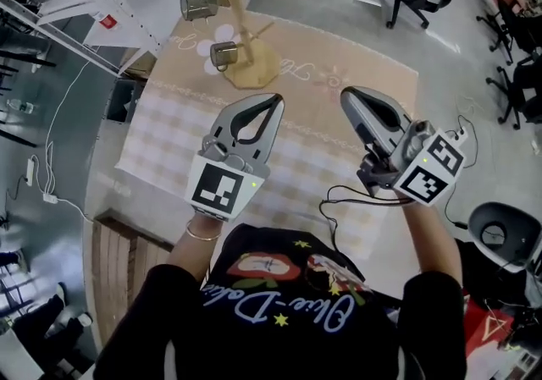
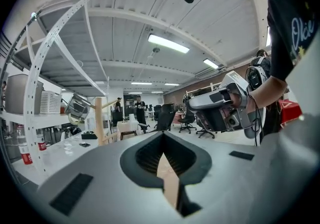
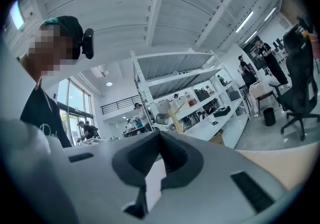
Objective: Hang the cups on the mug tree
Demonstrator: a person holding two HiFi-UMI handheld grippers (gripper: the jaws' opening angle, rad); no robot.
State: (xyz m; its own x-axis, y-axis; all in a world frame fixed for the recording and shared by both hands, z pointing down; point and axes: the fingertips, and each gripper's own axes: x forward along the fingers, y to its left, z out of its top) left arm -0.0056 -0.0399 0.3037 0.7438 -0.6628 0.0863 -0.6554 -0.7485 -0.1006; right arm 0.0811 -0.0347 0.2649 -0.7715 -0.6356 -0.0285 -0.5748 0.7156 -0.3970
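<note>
A shiny upper cup (image 1: pixel 201 3) and lower cup (image 1: pixel 225 53) hang sideways on the pale wooden mug tree (image 1: pixel 258 72) on the desk (image 1: pixel 169 141). The left tongs (image 1: pixel 273 101) and right tongs (image 1: pixel 347 96) are closed, holding nothing.

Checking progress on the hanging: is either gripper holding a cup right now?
No: the left gripper and right gripper are shut on nothing, while the upper cup and lower cup hang on the mug tree.
</note>
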